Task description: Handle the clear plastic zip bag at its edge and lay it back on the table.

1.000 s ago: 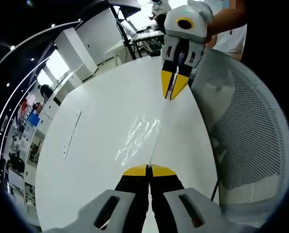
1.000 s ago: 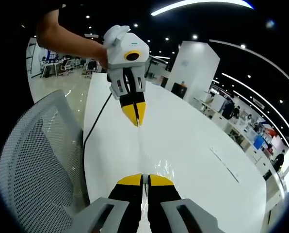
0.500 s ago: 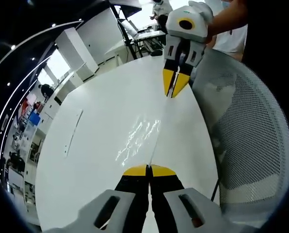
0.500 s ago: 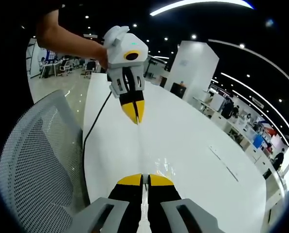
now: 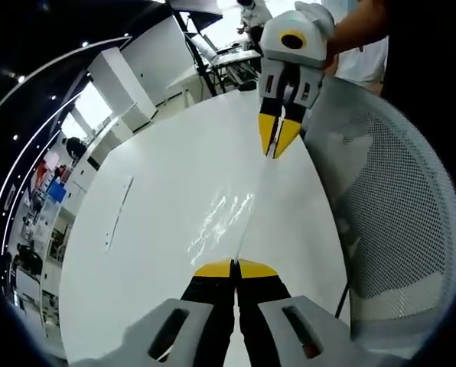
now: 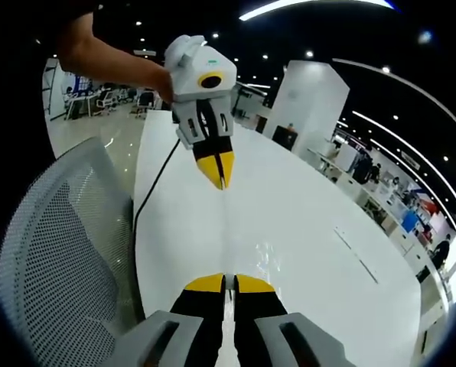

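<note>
A clear plastic zip bag [image 5: 232, 210] stretches edge-on between my two grippers above the white table [image 5: 159, 222], showing mostly as glints. My left gripper [image 5: 234, 267] is shut on one end of the bag's edge. In that same view the right gripper [image 5: 275, 145] comes in from above, shut on the far end. In the right gripper view the bag [image 6: 228, 237] runs from my right gripper [image 6: 229, 281] up to the left gripper [image 6: 221, 177], both shut on it.
A grey mesh office chair [image 5: 389, 206] stands close beside the table edge, also seen as the chair [image 6: 52, 252]. A thin cable [image 6: 148, 191] hangs off the table side. A flat slot [image 5: 117, 214] lies in the tabletop. Office desks and pillars fill the background.
Both grippers stay shut on the bag's edge. The views have shifted slightly, and the opposite gripper sits a little more tilted in the right gripper view.
</note>
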`<state>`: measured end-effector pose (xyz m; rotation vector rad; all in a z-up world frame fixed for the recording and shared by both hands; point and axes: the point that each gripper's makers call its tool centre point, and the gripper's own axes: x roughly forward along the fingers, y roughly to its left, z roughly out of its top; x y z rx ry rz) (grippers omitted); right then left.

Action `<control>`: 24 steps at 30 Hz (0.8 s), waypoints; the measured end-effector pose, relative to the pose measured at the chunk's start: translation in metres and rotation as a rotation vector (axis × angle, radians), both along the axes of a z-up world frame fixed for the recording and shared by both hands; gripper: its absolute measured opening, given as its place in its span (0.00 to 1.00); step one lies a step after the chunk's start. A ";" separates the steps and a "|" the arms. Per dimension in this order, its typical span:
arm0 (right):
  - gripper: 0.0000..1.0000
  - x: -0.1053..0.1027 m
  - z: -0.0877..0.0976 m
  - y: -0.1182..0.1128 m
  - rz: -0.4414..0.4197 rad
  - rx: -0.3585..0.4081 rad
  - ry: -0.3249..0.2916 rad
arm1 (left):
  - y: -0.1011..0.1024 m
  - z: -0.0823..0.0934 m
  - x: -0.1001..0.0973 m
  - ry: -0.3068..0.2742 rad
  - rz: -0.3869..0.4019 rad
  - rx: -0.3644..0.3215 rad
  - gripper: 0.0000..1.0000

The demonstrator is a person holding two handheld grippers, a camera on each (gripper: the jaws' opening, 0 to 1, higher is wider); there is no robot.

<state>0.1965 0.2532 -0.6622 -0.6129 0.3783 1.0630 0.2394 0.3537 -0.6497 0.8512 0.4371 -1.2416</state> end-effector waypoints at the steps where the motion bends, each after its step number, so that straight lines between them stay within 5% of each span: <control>1: 0.00 0.000 0.000 -0.001 -0.005 0.002 0.006 | -0.001 0.001 -0.001 0.000 -0.006 -0.004 0.00; 6: 0.01 -0.004 -0.003 -0.006 -0.012 -0.011 0.032 | -0.007 0.001 -0.006 -0.009 -0.043 -0.006 0.00; 16: 0.18 -0.007 0.009 -0.008 -0.024 -0.003 0.059 | -0.016 0.004 -0.012 -0.025 -0.086 -0.016 0.00; 24: 0.19 -0.009 0.024 -0.011 -0.028 0.017 0.094 | -0.019 0.005 -0.009 -0.050 -0.094 -0.012 0.00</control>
